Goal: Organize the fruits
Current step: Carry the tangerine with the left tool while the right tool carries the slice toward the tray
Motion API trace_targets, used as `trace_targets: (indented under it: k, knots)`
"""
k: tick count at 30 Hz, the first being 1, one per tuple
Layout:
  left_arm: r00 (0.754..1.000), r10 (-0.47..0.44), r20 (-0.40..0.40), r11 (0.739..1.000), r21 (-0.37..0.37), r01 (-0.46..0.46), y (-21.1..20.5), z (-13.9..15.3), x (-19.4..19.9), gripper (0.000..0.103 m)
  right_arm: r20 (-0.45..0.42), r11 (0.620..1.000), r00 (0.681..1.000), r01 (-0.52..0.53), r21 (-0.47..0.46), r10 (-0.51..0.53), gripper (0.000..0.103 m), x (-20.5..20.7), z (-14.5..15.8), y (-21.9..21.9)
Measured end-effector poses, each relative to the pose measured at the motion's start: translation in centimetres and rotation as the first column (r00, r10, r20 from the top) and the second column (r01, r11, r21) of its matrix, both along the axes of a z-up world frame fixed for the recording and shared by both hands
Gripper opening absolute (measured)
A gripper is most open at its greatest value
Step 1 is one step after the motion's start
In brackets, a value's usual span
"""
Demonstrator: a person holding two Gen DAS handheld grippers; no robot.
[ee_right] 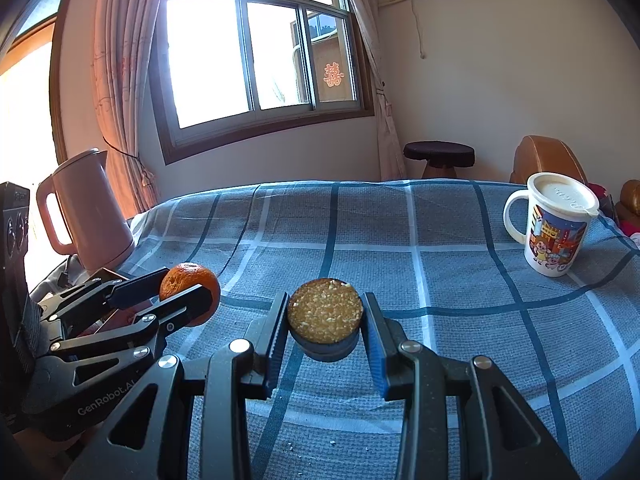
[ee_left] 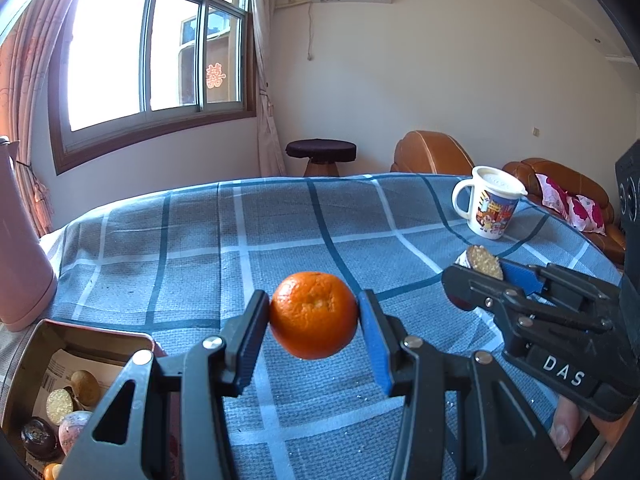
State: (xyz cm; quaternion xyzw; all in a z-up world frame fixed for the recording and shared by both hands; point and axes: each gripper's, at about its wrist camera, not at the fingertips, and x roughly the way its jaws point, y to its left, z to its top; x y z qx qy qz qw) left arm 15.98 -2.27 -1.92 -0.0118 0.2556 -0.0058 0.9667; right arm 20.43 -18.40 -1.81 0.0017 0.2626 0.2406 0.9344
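Above the blue checked desk [ee_left: 280, 220], left claw [ee_left: 314, 316] grips a mandarin [ee_left: 314, 314]; right claw [ee_right: 325, 320] clamps a round crumb-topped cake [ee_right: 325, 314].

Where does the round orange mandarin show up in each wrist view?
Left wrist: round orange mandarin at centre, clamped in the left gripper.
Right wrist: far left, in that same gripper seen side-on.
Shared landmark: white cartoon-printed lidded mug on the blue checked tablecloth.
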Motion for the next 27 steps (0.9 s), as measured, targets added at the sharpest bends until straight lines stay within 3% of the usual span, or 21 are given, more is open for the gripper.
trace_targets:
  k: [27]
  knots:
    - [0.996, 0.015, 0.083, 0.999, 0.037, -0.018, -0.5, 0.6, -2.3, 0.048, 0.111, 1.0, 0.994, 0.015, -0.016, -0.013, 0.037, -2.0, 1.0, 0.0]
